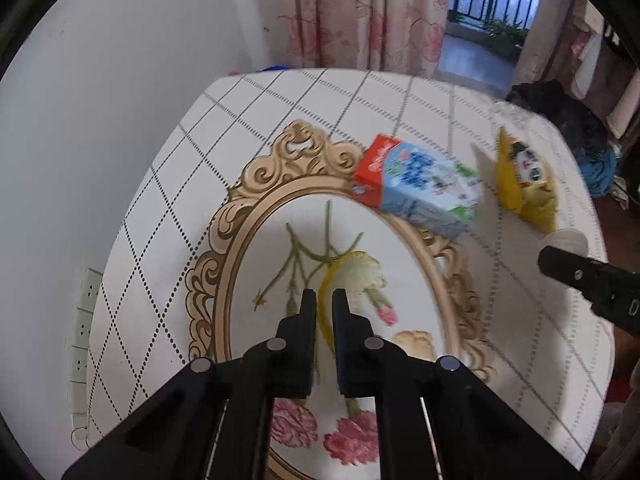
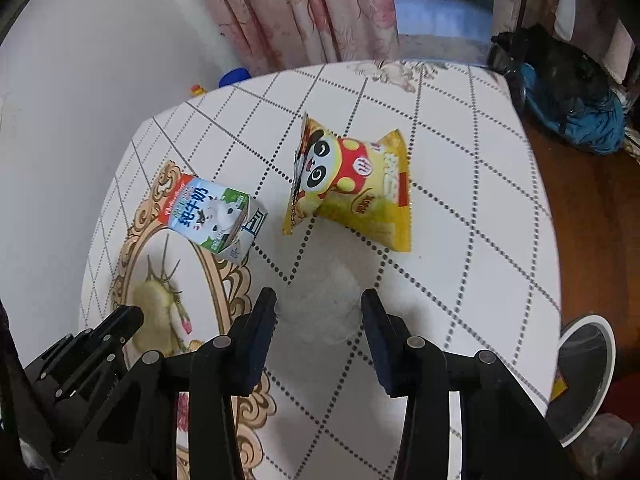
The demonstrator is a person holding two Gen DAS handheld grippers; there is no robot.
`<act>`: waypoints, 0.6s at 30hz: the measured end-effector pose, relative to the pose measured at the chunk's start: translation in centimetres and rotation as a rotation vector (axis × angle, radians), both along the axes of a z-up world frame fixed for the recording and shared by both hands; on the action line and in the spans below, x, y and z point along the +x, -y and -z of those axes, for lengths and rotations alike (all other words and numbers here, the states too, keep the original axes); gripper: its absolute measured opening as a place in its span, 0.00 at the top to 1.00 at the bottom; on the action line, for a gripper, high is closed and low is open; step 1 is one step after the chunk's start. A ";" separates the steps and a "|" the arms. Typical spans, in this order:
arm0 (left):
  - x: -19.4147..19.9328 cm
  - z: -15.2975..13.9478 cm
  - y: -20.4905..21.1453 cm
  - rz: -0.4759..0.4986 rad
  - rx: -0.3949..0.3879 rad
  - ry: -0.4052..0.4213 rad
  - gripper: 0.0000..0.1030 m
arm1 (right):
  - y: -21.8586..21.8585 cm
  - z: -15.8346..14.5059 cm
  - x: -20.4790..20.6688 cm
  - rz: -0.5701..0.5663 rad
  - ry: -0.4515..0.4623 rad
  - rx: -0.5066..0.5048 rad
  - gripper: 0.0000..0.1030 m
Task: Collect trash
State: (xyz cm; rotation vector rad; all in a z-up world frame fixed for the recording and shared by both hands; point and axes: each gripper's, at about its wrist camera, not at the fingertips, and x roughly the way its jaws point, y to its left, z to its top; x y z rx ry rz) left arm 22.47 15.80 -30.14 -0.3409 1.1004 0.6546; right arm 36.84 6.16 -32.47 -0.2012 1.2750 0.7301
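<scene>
A red, blue and white milk carton lies on its side on the table, across the printed gold frame. To its right stands a yellow snack bag with a panda on it. Nearer me, a pale translucent plastic cup lies between the fingers of my right gripper, which is open and straddles it. My left gripper hovers over the printed flowers, its fingers almost together, and I see nothing held in it.
The round table has a white diamond-check cloth with an oval gold frame print. A wall with sockets is on the left and a floral curtain behind. On the floor to the right are a white round bin and dark bags.
</scene>
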 end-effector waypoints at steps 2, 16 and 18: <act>0.0 -0.7 0.5 0.014 0.010 0.011 0.95 | 0.6 -0.7 -0.2 0.006 0.003 0.013 0.56; -4.3 -2.3 -3.3 -0.040 -0.201 0.153 0.95 | 4.2 -0.8 -0.5 0.070 -0.037 0.042 0.56; -4.6 -1.9 -3.3 -0.052 -0.208 0.154 0.95 | 4.2 -0.4 -0.7 0.067 -0.042 0.037 0.56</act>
